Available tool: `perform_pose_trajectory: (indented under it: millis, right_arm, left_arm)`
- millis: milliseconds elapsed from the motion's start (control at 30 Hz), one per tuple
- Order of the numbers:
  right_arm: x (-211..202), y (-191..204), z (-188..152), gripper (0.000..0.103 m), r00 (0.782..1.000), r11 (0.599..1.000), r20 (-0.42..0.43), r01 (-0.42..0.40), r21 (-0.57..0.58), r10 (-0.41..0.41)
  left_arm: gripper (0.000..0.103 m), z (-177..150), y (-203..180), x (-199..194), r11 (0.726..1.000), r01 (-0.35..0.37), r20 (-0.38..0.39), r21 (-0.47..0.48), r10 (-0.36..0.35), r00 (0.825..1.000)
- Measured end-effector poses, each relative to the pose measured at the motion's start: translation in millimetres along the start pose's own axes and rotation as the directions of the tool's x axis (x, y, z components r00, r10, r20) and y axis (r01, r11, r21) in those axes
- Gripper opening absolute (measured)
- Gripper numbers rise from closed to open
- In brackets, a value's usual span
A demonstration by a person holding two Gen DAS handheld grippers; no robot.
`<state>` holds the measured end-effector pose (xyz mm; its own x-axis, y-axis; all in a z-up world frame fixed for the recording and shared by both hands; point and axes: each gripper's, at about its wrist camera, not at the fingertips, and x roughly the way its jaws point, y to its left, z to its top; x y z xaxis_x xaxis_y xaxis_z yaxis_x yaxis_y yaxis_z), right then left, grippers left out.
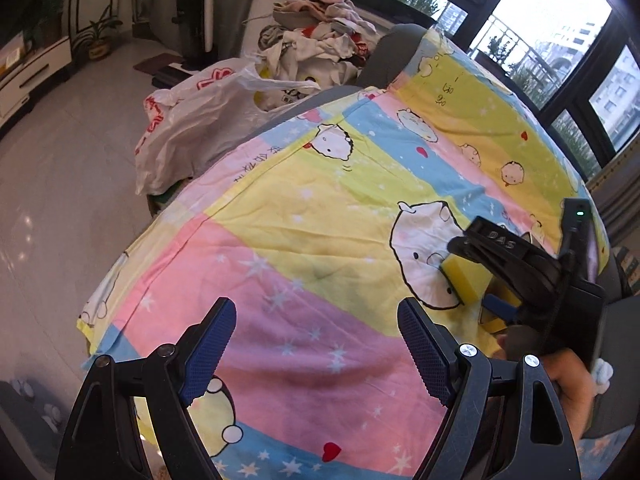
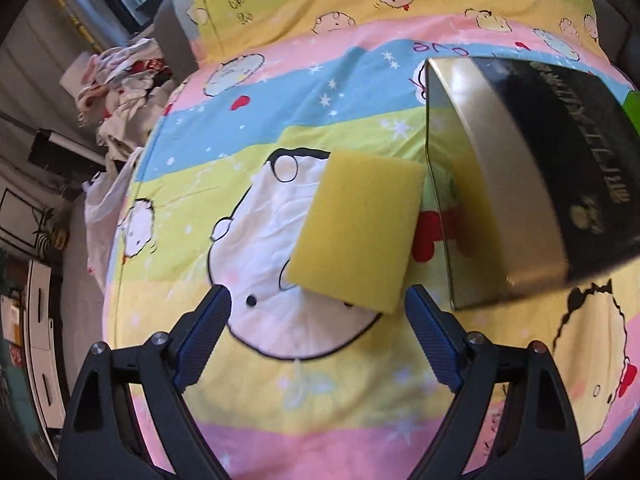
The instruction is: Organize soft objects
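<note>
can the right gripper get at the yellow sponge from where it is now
Probably yes. The right gripper is open and empty, with the yellow sponge lying flat on the bedsheet just ahead of its fingertips. Nothing lies between them. The metal box sits close on the sponge's right side and might crowd that finger.

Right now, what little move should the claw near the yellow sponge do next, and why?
Probably ease the right hand-held gripper forward and down until its open jaws straddle the yellow sponge, then close. The sponge lies flat on the cartoon bedsheet just ahead of the fingertips, beside the metal tin, and nothing is between the jaws yet.
</note>
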<state>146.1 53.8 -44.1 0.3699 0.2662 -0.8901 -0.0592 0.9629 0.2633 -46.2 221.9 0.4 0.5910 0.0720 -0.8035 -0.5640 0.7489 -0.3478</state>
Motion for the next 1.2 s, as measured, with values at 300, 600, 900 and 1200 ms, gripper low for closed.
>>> perform_pose_trajectory:
  millis: [300,600,900,1200]
  right_arm:
    - [19,-1,6,0.083,0.998,0.998,0.011,0.069,0.007,-0.07]
    - [14,-13,2,0.054,0.998,0.999,0.032,0.048,0.017,-0.048]
    - [-32,-12,-39,0.054,0.99,0.972,-0.025,-0.141,-0.187,0.139]
    - [-91,-88,-85,0.056,0.991,0.938,-0.074,-0.134,-0.319,0.116]
  left_arm:
    - [0.083,0,-5,0,1.0,0.019,-0.01,0.014,-0.019,1.0]
    - [0.083,0,-3,1,1.0,0.017,-0.016,0.005,-0.017,1.0]
    - [0.083,-2,-7,2,0.999,0.025,-0.024,0.028,-0.025,0.999]
    - [0.083,-16,-40,8,0.99,0.088,-0.069,0.107,-0.081,0.994]
